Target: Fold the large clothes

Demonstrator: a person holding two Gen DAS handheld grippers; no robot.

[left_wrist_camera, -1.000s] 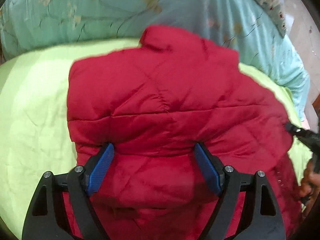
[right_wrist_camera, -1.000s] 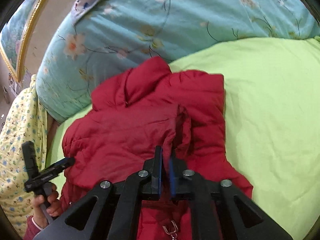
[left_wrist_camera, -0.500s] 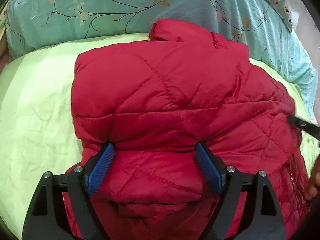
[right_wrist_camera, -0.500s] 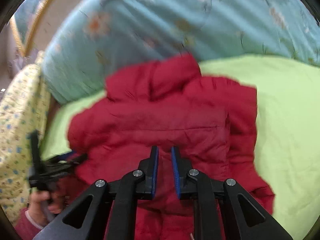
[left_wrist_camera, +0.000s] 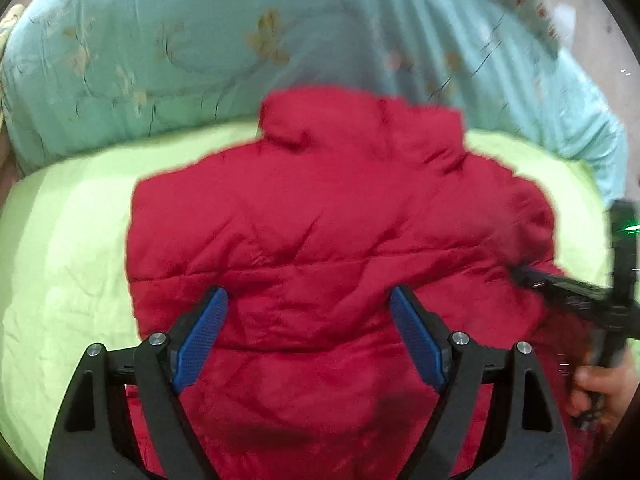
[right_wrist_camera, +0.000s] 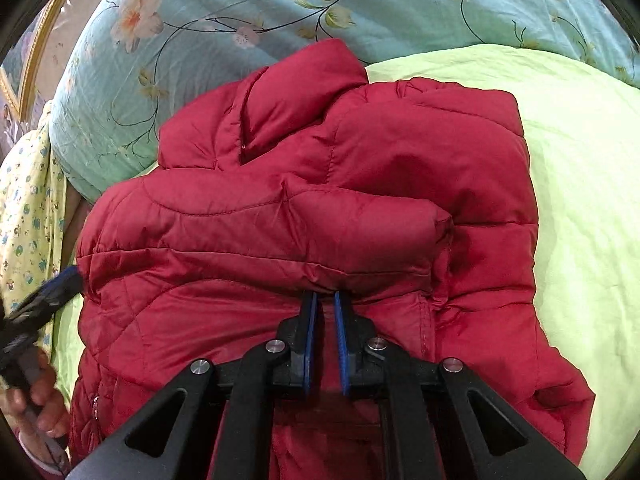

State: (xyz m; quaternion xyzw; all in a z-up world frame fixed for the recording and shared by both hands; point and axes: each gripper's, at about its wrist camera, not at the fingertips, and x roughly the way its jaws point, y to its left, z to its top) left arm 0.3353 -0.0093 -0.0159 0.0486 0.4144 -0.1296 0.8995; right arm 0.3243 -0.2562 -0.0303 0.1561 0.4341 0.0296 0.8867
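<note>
Spreading wide over the puffy red quilted jacket (left_wrist_camera: 328, 216), left gripper (left_wrist_camera: 310, 332) released, blue-padded fingers (left_wrist_camera: 200, 344) far apart with the fabric bulging up between them, pads resting against it without pinching

Narrowed to a slim gap, right gripper (right_wrist_camera: 325, 320) with blue fingertips (right_wrist_camera: 310, 320) pushed up under a rolled fold of the same jacket; cloth showing in the slot between the pads, but cannot tell whether truly clamped or merely touching

Seen from the left wrist view, right gripper at the jacket's right edge, tips against the fabric, hand (left_wrist_camera: 600, 384) gripping its handle

Lying collar away from both cameras on the lime-green wrinkled bedsheet (right_wrist_camera: 580, 160), jacket partly folded, sleeve drawn across the body

Bordering the sheet beyond the collar, turquoise floral duvet (right_wrist_camera: 240, 8); yellow patterned cloth (right_wrist_camera: 28, 216) at the far left of the right wrist view
</note>
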